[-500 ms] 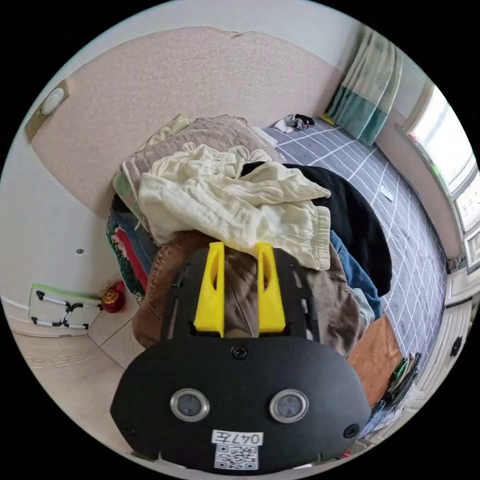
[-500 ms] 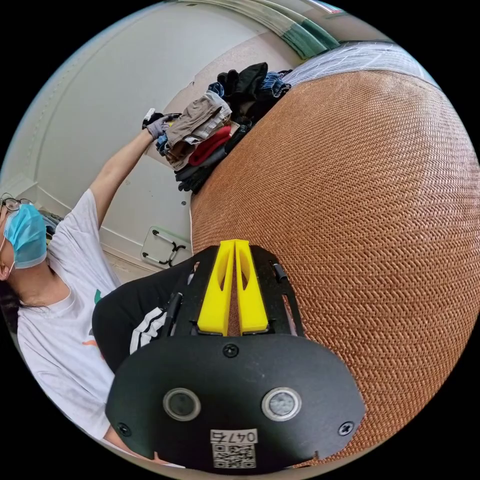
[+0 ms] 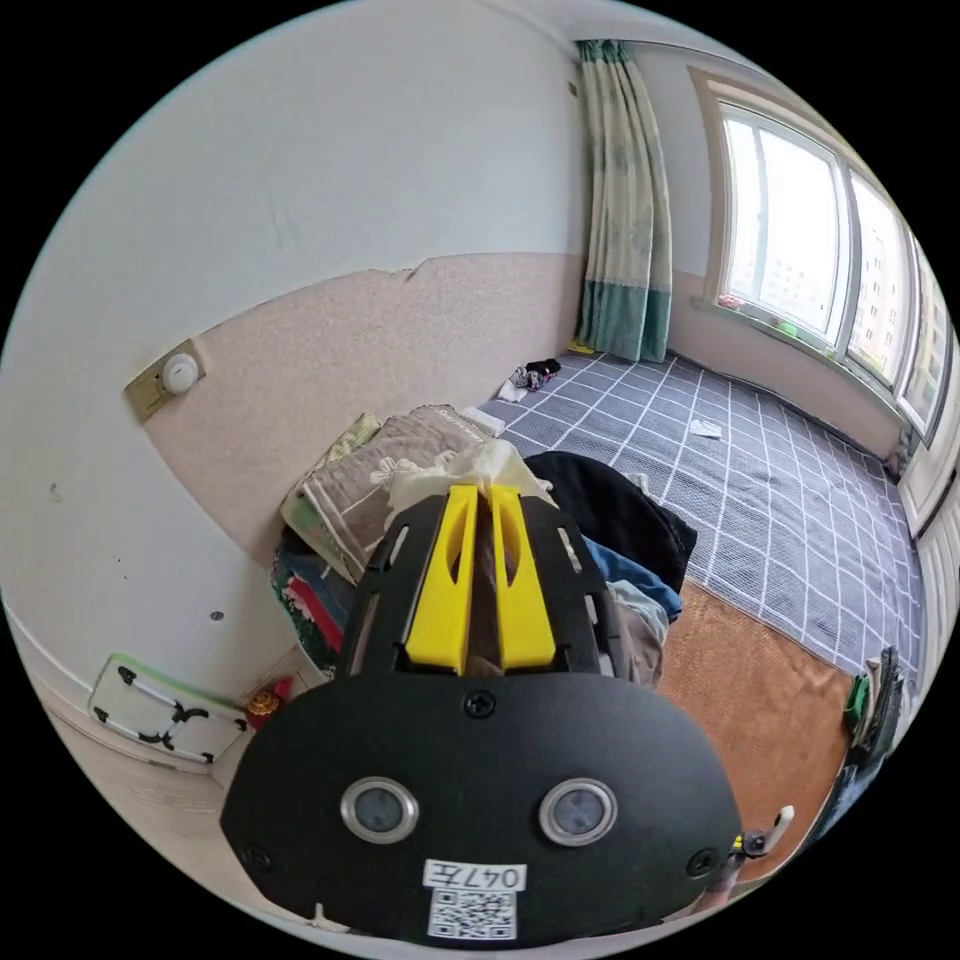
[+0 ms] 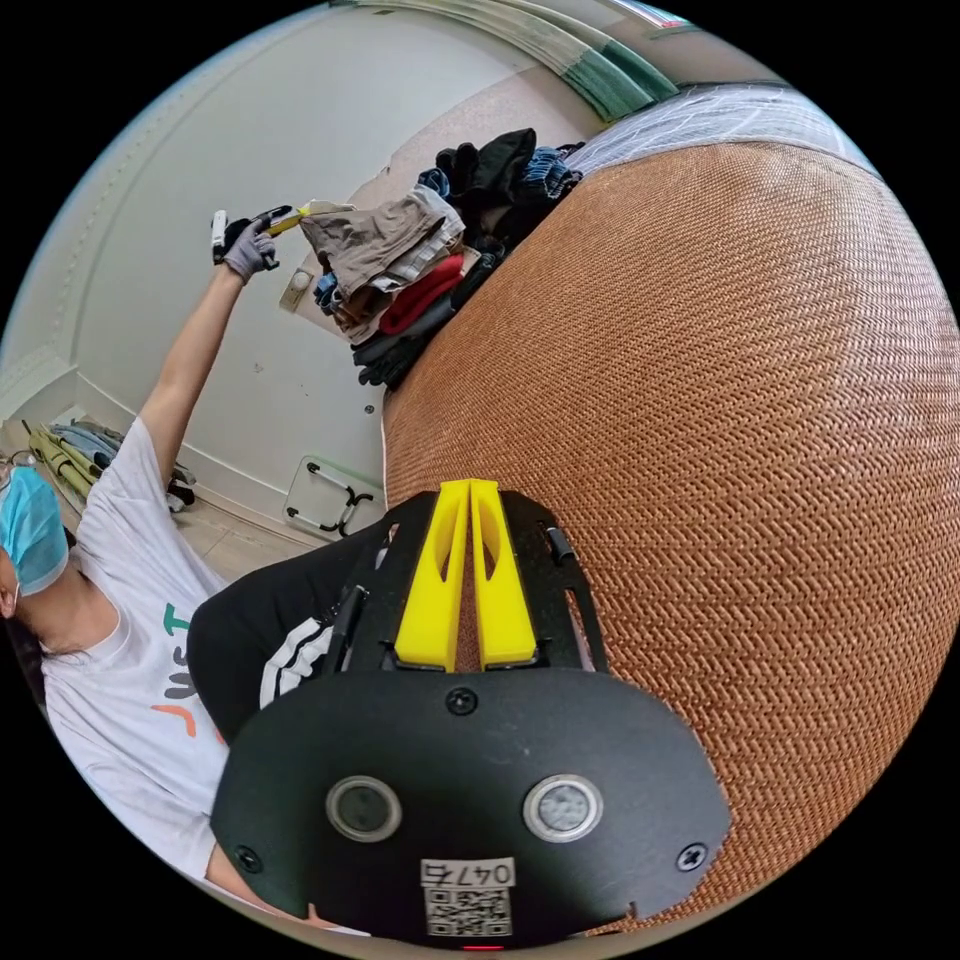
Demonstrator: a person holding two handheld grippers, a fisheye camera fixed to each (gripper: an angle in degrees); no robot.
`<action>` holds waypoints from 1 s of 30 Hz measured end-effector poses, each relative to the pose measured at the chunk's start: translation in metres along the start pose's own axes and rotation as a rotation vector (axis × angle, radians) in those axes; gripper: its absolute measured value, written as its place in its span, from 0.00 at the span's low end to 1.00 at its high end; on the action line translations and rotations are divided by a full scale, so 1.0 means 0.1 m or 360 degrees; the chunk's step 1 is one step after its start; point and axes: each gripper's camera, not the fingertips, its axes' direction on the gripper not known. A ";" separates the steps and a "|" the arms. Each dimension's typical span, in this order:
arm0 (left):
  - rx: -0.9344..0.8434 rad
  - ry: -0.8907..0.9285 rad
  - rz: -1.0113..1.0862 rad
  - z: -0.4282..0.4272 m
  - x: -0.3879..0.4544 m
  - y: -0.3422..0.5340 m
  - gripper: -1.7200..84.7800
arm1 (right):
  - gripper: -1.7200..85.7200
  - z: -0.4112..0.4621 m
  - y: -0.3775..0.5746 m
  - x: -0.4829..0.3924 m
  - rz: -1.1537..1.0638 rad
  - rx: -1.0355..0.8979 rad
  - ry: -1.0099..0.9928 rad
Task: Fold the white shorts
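The woven orange mat (image 4: 720, 480) spread wide beneath your right gripper (image 4: 469, 488), with the grey checked bedding (image 3: 760, 500) beyond it in the left gripper view. At the mat's far end the heap of clothes (image 4: 420, 270) sat against the wall, a black garment (image 3: 610, 510) lying on top. Your left gripper (image 3: 483, 492) was up at that heap with its yellow jaws pinching a bunch of the white shorts (image 3: 480, 468), the cloth bulging just past the tips. Your gloved hand (image 4: 247, 250) held that gripper high. The right gripper's jaws were pressed together on nothing, low over the mat.
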 end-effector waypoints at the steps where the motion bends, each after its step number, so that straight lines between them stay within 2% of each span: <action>1: 0.0015 0.0008 -0.0043 0.01 -0.08 0.08 0.01 | 0.01 0.02 0.02 -0.03 0.0001 0.0008 0.0002; 6: 0.0049 -0.0069 0.0040 0.08 -0.12 0.27 0.01 | 0.01 0.08 0.10 -0.15 0.0001 0.0028 0.0011; 11: -0.0116 -0.0130 0.0150 0.44 0.13 0.21 0.03 | 0.01 0.13 0.17 -0.24 -0.0001 0.0024 0.0013; 13: -0.0342 -0.0092 0.0127 0.97 0.18 0.21 0.16 | 0.01 0.15 0.21 -0.28 0.0004 0.0020 0.0007; 16: -0.0347 -0.0064 -0.0010 1.40 0.13 0.28 0.21 | 0.01 0.15 0.26 -0.32 0.0003 0.0021 0.0006; 21: -0.0269 -0.0035 0.0022 1.66 0.32 0.07 0.19 | 0.01 0.14 0.34 -0.37 0.0013 0.0017 -0.0015; 25: -0.0221 -0.0088 0.0017 1.77 0.59 -0.16 0.12 | 0.01 0.12 0.42 -0.41 0.0013 0.0012 -0.0017; 30: -0.0138 -0.0006 0.0008 1.57 0.89 -0.39 0.02 | 0.01 0.05 0.52 -0.43 0.0021 0.0009 -0.0028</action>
